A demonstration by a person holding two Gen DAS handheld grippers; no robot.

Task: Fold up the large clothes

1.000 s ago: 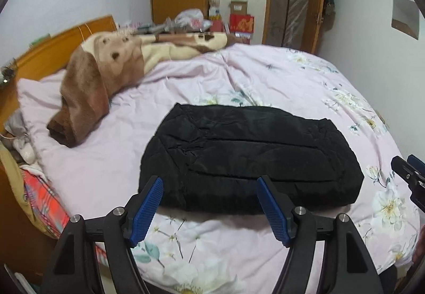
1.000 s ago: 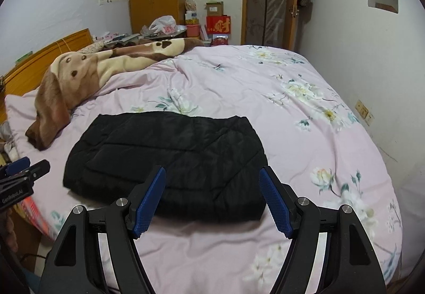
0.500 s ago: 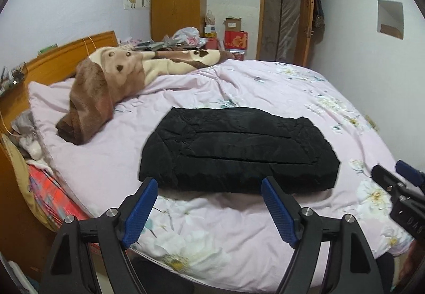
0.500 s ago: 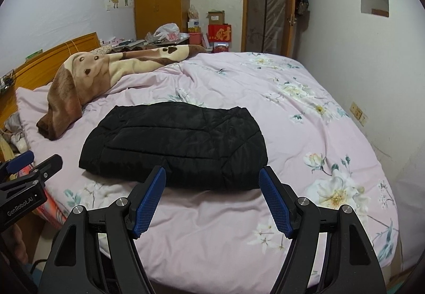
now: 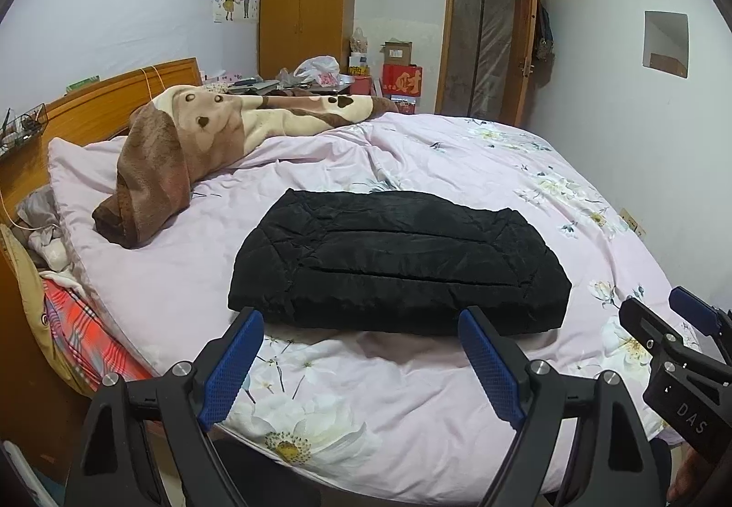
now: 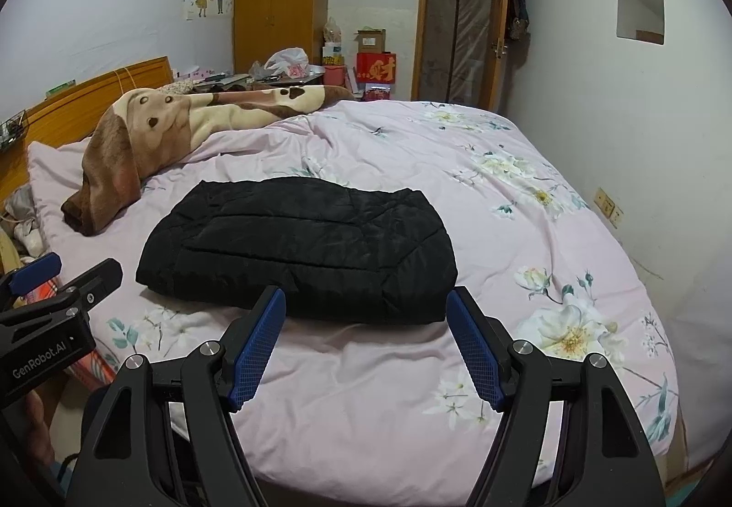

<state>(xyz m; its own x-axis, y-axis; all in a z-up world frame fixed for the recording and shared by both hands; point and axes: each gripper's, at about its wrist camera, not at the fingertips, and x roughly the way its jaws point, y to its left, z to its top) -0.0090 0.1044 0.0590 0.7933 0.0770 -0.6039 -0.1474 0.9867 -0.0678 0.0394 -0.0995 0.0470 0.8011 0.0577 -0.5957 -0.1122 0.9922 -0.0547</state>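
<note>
Black quilted jacket (image 5: 398, 264) lies on the bed (image 5: 411, 392), near its front edge, approx centred betw. the two cams; folded into a compact thick rectangle, edges roughly squared, several layers stacked at the near edge, no sleeve or hood sticking out as far as visible. Left tongs (image 5: 361, 365) spread wide, nothing betw. the blue pads (image 5: 233, 363); held off the bed, short of the jacket's near edge, not touching it. Right tongs (image 6: 366, 342) likewise spread, empty, short of the same edge; in the left cam they show at far right (image 5: 677, 324), apart from the garment. Judgement: fold looks done or v. nearly; both tongs free of cloth, bundle sits by itself w/o springing open. What's left, if anything: a tidy-up press on the puffy top layer, or squaring the near-right corner (image 6: 425, 310), which looks a bit bulged; can't tell whether the underside layers are even. Padded fabric prob. wants to puff back, so bundle may loosen if left unpressed. Elsewhere: brown dog-print blanket (image 5: 183, 159) heaped toward the headboard (image 5: 114, 95), well apart from the jacket; pink floral duvet (image 6: 526, 196) under all; wardrobe (image 5: 304, 8) and door (image 5: 487, 45) at the back of the room.
</note>
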